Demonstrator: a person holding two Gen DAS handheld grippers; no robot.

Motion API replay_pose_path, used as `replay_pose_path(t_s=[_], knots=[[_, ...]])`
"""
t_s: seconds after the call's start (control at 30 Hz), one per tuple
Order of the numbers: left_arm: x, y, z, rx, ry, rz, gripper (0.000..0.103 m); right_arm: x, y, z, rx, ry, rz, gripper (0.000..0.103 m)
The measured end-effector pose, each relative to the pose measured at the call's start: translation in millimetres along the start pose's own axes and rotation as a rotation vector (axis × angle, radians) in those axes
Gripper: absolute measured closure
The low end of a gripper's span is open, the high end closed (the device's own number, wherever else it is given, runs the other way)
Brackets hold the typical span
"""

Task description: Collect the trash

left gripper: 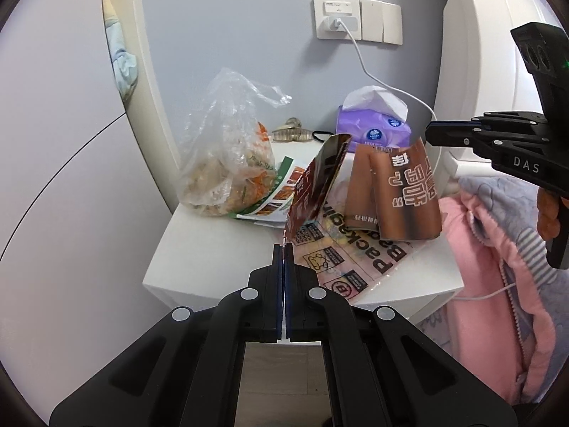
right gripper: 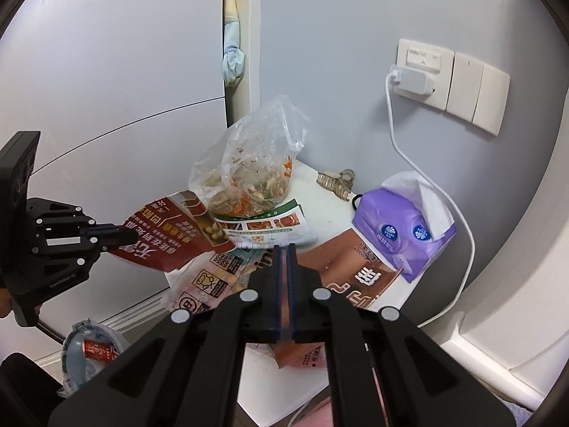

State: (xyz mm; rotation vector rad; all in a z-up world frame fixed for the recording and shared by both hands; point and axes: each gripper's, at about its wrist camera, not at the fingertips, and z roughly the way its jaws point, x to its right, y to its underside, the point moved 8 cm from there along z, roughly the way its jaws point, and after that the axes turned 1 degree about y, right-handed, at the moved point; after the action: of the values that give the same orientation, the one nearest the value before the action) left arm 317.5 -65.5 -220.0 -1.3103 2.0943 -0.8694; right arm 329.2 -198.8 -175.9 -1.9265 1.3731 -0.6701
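We hold two wrappers clear of tabletop (left gripper: 199,267): left gripper (left gripper: 283,249) jaws pinched tight on dark red wrapper (left gripper: 316,185) edge, right gripper (right gripper: 284,249) jaws clamped on brown wrapper (right gripper: 359,274) corner. Thin film needs edge grip. Pink pack (left gripper: 355,263), food bag (left gripper: 227,163) await on tabletop.

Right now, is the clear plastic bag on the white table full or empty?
Partly full: the clear plastic bag on the white table holds food scraps in its lower half.
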Motion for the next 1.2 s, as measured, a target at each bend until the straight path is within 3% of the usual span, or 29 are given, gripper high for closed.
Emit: replay_pose_path(t_s=[0.9,1.2], knots=[[0.4,-6.5,-11.4,0.041,0.012,-0.019,0.103,5.8,30.3,7.8,-0.063,-0.005,0.052,0.098],[11.9,-11.4,-10.4,0.043,0.022,0.009,0.103,26.7,49.4,14.4,-0.111,0.021,0.159,0.098]])
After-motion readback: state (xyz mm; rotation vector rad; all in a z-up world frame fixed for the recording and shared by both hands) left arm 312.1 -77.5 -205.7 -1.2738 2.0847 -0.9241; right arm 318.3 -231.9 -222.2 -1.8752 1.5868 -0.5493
